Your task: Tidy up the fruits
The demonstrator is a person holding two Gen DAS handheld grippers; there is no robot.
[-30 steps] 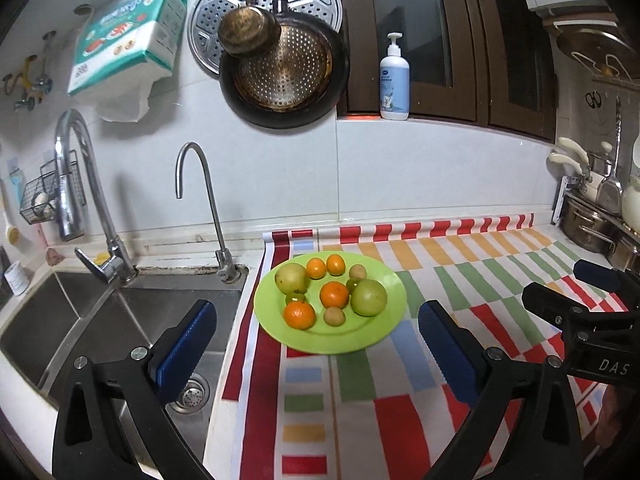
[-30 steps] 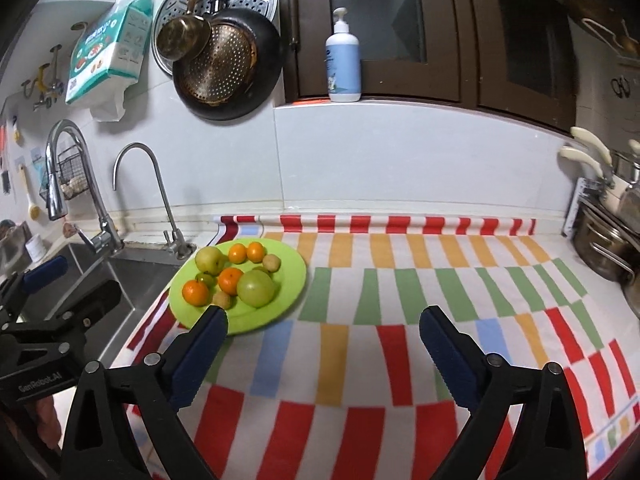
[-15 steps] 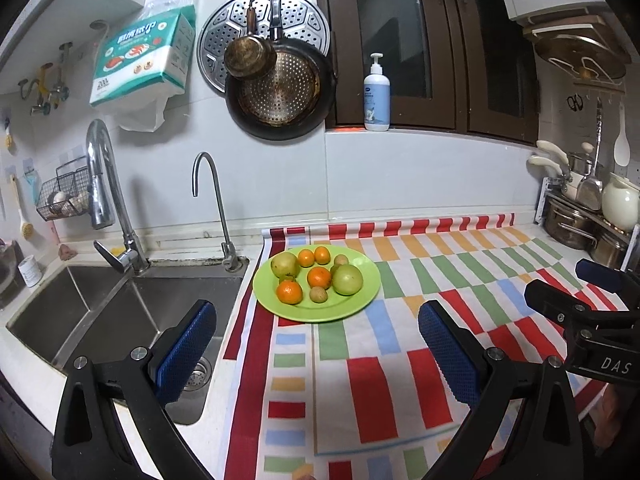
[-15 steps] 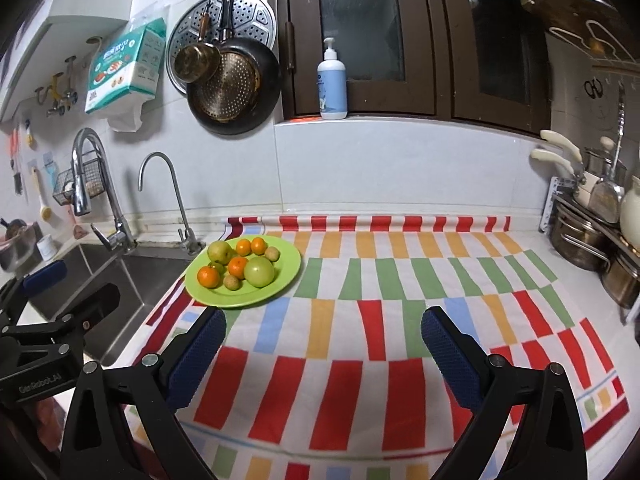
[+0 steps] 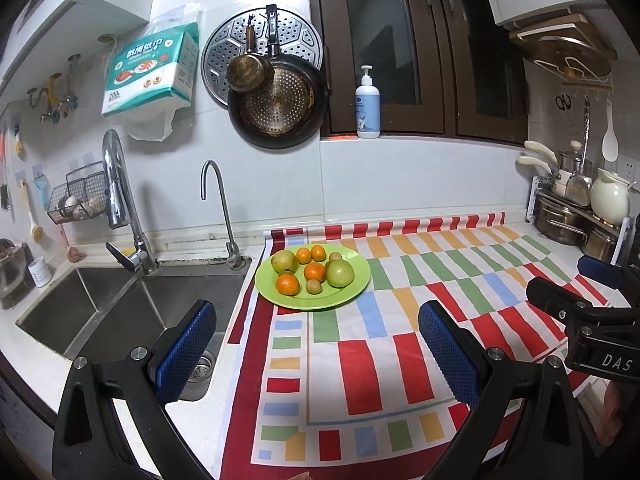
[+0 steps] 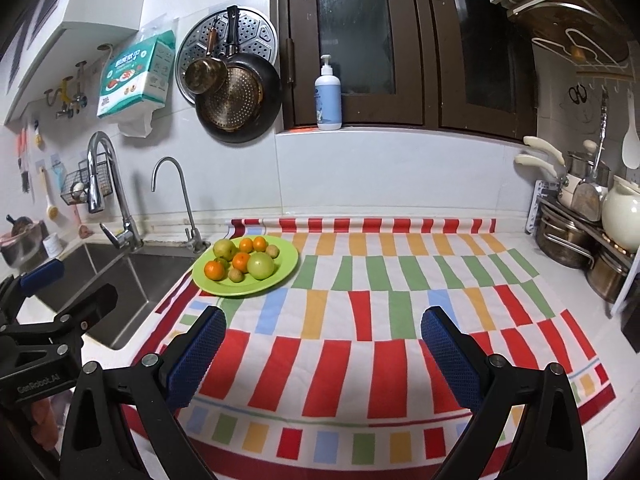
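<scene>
A green plate (image 5: 352, 294) (image 6: 286, 270) sits at the back left of a striped mat, next to the sink. On it lie several oranges (image 5: 288, 284) (image 6: 214, 270), a big green fruit (image 5: 340, 274) (image 6: 261, 265), a yellow-green fruit (image 5: 284, 261) (image 6: 224, 249) and small brown fruits (image 5: 314, 287) (image 6: 236, 276). My left gripper (image 5: 318, 356) is open and empty, well in front of the plate. My right gripper (image 6: 322, 354) is open and empty, in front and to the right of the plate. Each gripper shows in the other's view, the right (image 5: 592, 300) and the left (image 6: 48, 300).
A steel sink (image 5: 120, 308) with two taps (image 5: 120, 200) lies left of the mat (image 6: 400, 280). Pots and a white kettle (image 6: 622, 212) stand on a rack at the right. Pans (image 5: 276, 108) hang on the wall, a soap bottle (image 5: 367, 104) stands on the sill.
Both grippers have pulled back and up from the plate, which now looks smaller and farther off. Both stay open. The fruits have not moved.
</scene>
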